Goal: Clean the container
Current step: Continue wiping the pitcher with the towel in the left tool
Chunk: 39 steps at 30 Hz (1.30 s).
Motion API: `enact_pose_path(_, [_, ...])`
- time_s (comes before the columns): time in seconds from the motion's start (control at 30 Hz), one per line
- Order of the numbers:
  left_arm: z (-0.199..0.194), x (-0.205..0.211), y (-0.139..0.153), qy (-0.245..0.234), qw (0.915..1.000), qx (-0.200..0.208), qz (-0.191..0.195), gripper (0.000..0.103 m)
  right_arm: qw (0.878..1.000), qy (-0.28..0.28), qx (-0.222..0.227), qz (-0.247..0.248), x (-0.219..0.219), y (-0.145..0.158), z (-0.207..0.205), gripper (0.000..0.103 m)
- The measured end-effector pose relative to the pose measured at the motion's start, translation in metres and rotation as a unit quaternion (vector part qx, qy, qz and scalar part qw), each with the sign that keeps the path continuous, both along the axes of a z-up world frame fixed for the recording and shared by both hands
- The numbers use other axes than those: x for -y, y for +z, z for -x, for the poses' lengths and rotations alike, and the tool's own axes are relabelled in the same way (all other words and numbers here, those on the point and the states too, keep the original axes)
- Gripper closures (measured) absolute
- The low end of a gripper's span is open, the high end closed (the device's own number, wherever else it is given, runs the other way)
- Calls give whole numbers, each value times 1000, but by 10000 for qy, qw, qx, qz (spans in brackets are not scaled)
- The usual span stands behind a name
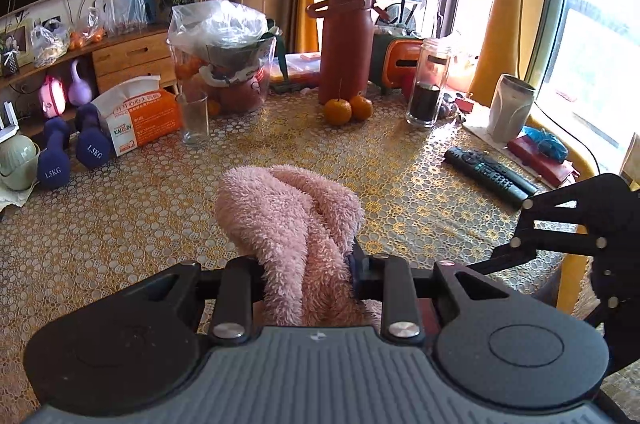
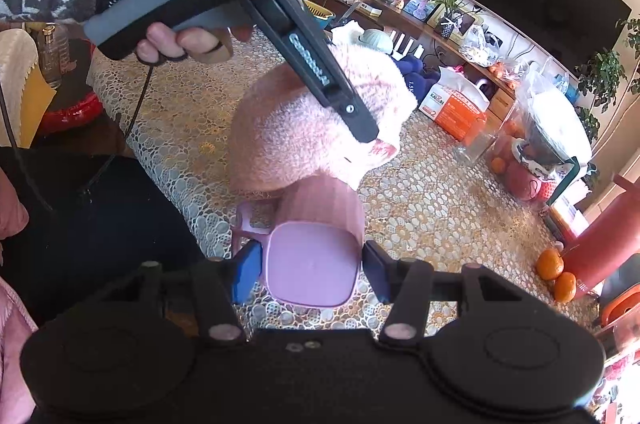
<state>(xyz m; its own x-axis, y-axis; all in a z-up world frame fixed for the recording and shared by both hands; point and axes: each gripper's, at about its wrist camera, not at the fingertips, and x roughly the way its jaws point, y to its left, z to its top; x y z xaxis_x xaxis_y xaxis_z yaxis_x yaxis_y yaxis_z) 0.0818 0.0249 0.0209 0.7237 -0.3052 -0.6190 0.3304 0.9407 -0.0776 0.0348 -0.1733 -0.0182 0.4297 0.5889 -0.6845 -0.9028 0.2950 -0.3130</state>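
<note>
In the right wrist view a pink plastic cup (image 2: pixel 320 208) with a side handle lies along my line of sight, its flat base facing the camera. My right gripper (image 2: pixel 311 270) is shut on the cup, its blue pads (image 2: pixel 245 273) pressing either side of the base. A fluffy pink cloth (image 2: pixel 296 136) covers the cup's far end and hides its mouth. My left gripper (image 1: pixel 310 280) is shut on the cloth (image 1: pixel 292 220), which bulges up between its fingers. From the right wrist the left gripper (image 2: pixel 352 112) shows as a black tool held in a person's hand (image 2: pixel 180 38), reaching down into the cloth.
Both tools are over a table with a gold lace cover (image 1: pixel 120 224). At the back stand an empty glass (image 1: pixel 194 118), a tissue box (image 1: pixel 140 116), dumbbells (image 1: pixel 92 140), a red bottle (image 1: pixel 346 44), two oranges (image 1: pixel 348 109) and a jar (image 1: pixel 428 84). A remote (image 1: pixel 488 174) lies right.
</note>
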Motion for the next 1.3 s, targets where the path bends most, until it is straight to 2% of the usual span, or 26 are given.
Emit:
enact_pose_path(0.27, [30, 29, 14, -521, 9986, 131, -15, 76, 10000, -81, -42, 15, -6, 1, -5, 49])
enact_pose_path(0.4, [32, 45, 3, -741, 9972, 39, -126, 76, 10000, -73, -20, 24, -7, 1, -5, 49])
enact_pose_path(0.57, [25, 49, -9, -790, 9968, -70, -73, 76, 10000, -68, -15, 22, -7, 1, -5, 49])
enact_pose_path(0.87, [5, 31, -22, -447, 9985, -246, -220, 76, 9999, -92, -70, -50, -6, 2, -9, 49])
enact_pose_path(1.13, [-19, 10, -39, -101, 9986, -471, -216, 76, 9995, -180, -208, -153, -3, 1, -12, 49])
enact_pose_path(1.3, [-29, 0, -48, 51, 9986, -477, -201, 76, 9988, -276, -317, -251, 1, 1, -15, 49])
